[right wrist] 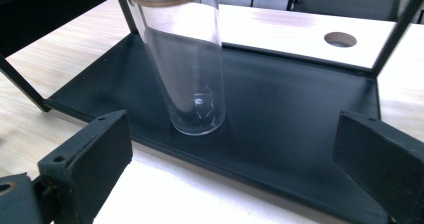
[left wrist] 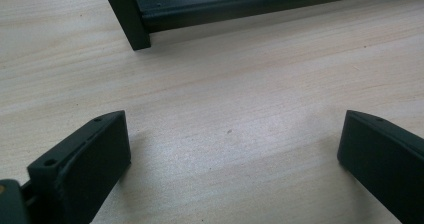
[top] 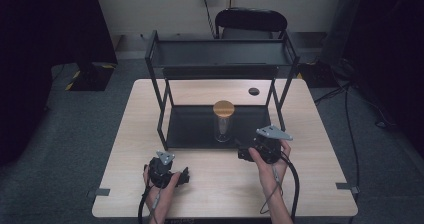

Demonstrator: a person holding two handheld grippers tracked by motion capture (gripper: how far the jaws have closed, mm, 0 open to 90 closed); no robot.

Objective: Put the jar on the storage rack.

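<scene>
Left tool (top: 185,176) low on table (top: 220,194); right tool (top: 243,151) near jar (top: 223,121); both agape.

I find no text, label, brand or number I can read anywhere. The glass jar (right wrist: 187,64) at my twelve o'clock carries faint marks, too blurred to make out.

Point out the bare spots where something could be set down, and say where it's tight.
Bare: the table between the left gripper and right gripper; the strips left and right of the rack; its top shelf; its bottom tray on either side of the jar. Tight: the tray's front edge by the jar, where the right gripper sits open.
</scene>
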